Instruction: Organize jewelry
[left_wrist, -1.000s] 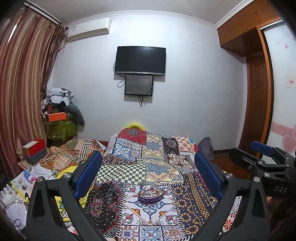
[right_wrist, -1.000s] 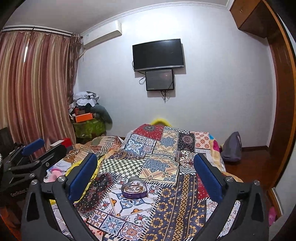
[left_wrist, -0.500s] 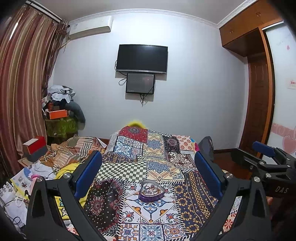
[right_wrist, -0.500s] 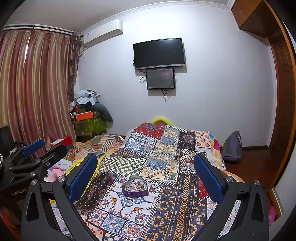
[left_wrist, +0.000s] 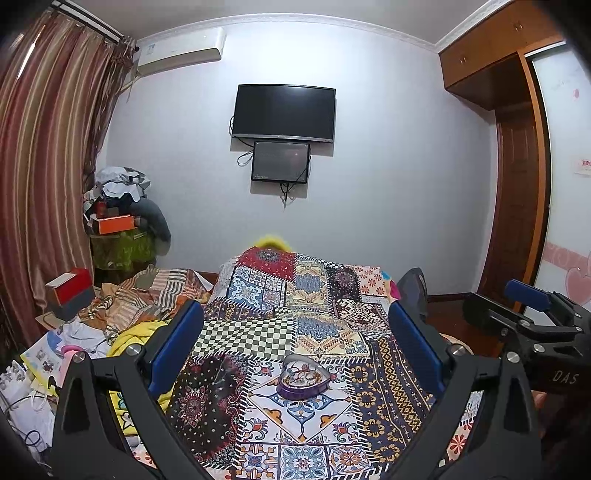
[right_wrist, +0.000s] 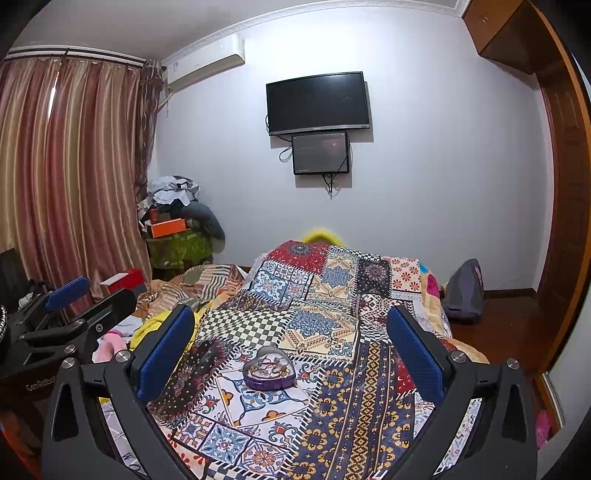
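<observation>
Spread over the bed, a patchwork quilt (left_wrist: 314, 332) carries a purple heart-shaped tin (left_wrist: 303, 380) of tangled jewelry, likely light, rigid-walled and slick, best pinched across its rim, while the left gripper (left_wrist: 295, 350) and right gripper (right_wrist: 291, 350) hover well short, fingers spread wide and empty.

A bed (left_wrist: 258, 332) carries everything, spread with a patchwork quilt (left_wrist: 317, 332) of many patterned squares. A purple heart-shaped tin (left_wrist: 303, 380), open on top with jewelry (left_wrist: 301, 376) jumbled inside, sits on a white tile-print patch near the quilt's middle. Beside the quilt's left edge lie a striped blanket (left_wrist: 147, 291) and a yellow cloth (left_wrist: 136, 332).
</observation>
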